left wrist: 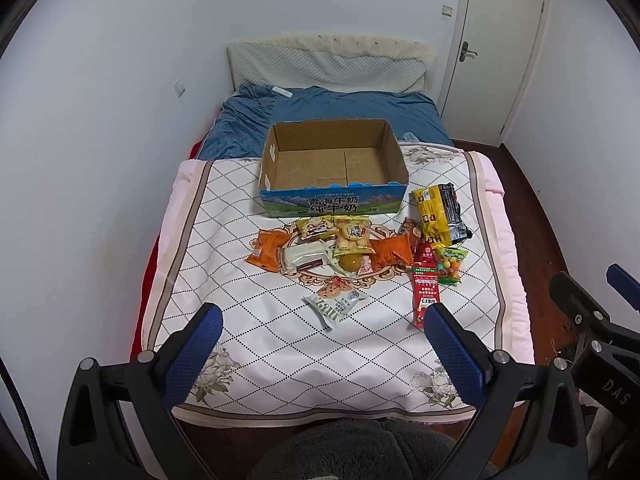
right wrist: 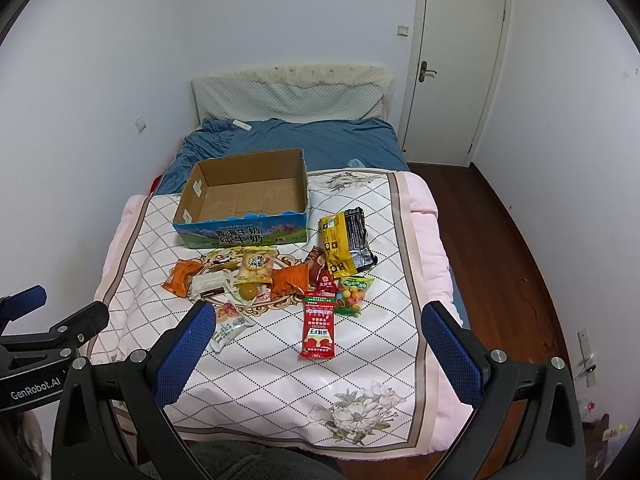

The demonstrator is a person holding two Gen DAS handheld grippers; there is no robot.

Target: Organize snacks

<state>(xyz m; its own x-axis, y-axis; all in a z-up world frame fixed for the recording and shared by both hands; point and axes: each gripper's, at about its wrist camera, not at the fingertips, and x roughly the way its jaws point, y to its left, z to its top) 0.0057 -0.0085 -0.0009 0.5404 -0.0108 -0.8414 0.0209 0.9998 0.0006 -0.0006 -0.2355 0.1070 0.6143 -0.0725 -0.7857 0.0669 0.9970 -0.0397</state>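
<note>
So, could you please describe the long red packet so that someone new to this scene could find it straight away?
Start at the open cardboard box on the quilted bed cover; the snacks lie scattered in front of it. The long red packet is at the near right of that spread, beside the bag of coloured candy balls. It is the only narrow, flat red strip, and it reaches closest to the camera.

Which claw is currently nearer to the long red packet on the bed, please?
The right claw. The long red packet lies between its open fingers, almost centred. The left claw sits further left, with the packet beside its right finger.
</note>
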